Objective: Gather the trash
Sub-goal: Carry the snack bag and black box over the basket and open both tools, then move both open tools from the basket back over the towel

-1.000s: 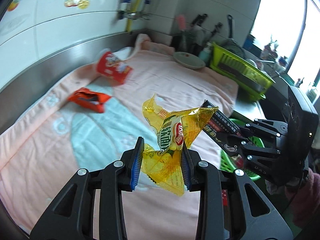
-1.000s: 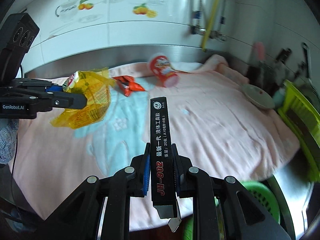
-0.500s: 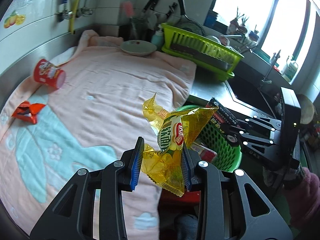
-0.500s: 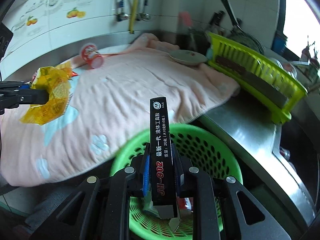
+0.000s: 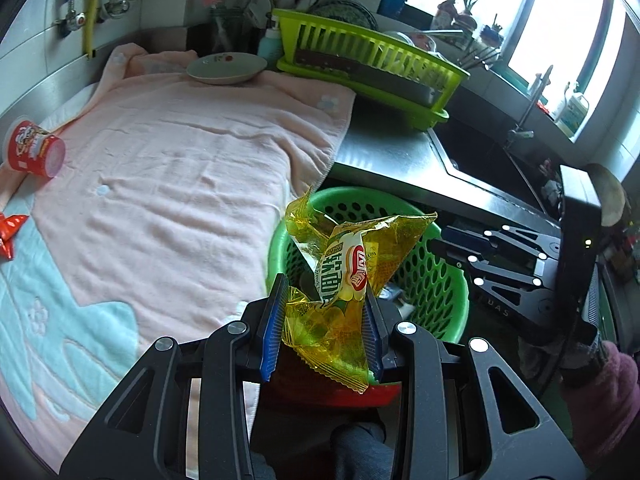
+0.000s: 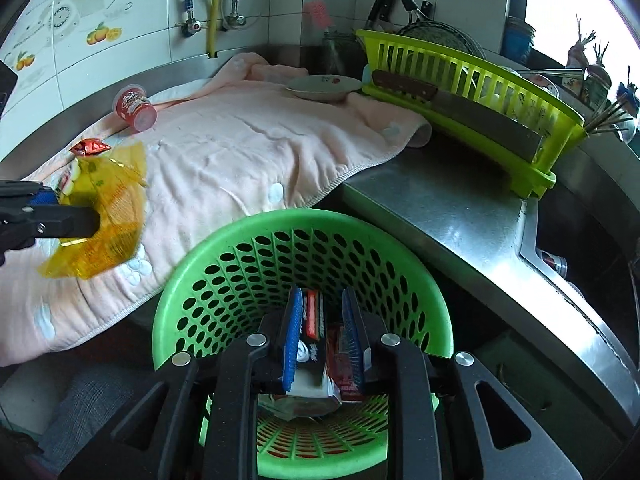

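One green basket (image 6: 304, 240) sits bottom-centre under the right gripper (image 6: 323, 336), fingers apart, while the left gripper (image 5: 322, 320) clamps one yellow wrapper (image 5: 340, 280) (two red scraps wait at the frame's left edge).

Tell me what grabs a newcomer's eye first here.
The crinkled yellow wrapper, pinched in the left hand-held gripper just above the green basket. Next, the open right hand-held gripper over that basket, trash lying inside. Behind, a red cup lies tipped on the pink towel.
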Tool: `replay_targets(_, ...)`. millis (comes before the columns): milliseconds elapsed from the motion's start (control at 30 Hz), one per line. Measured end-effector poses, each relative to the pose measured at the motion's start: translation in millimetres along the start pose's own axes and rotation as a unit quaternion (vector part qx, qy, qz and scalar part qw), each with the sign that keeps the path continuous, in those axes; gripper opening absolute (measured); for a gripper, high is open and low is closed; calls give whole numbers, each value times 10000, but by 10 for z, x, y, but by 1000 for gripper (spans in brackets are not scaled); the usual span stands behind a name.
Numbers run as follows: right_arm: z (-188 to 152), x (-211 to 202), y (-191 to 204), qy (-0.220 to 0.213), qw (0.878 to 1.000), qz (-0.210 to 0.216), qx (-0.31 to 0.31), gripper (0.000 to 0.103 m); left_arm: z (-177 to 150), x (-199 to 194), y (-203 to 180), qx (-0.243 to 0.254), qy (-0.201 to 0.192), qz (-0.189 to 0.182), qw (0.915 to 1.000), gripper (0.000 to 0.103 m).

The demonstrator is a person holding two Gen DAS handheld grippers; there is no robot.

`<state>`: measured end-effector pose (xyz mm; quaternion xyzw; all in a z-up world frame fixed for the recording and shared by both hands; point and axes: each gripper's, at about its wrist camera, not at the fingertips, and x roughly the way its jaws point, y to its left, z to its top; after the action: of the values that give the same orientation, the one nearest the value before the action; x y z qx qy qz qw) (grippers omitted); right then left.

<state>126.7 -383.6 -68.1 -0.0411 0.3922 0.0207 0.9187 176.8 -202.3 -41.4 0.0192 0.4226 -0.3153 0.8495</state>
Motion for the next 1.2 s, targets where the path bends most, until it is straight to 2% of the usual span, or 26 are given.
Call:
replay_targets(133,-20,-76,-50,-107,9999,-12,57,40,-17,148,-61,-2,117,-55,9999,34)
replay_targets(200,-27,-118,-61,-155,9999,-28,53,43,-17,205,-82,-14,150,-69,9999,34)
replay_targets(267,-35,-171,-70,-213,9997,-30,64,52,-17,272,-102,-36,192,-53,9998,34)
replay_targets(433,-44,-270,-82,-319,9994,-46,98,60,-37,417,-147,-142,309,-161,9993,35)
replay_targets(600,-61,-324,-83,-373,9992,-100,88,65,-57,451,-184,-175,332,-164,9992,39)
replay_targets(967,-27,-375,6,-434,9990,-89,47,70,-101,393,-122,-315,280,-200,9989,58)
replay_targets(1200,57,-390,108,-487,9988,-45,-50,72,-97,222,35,-422,167,-93,9989,58)
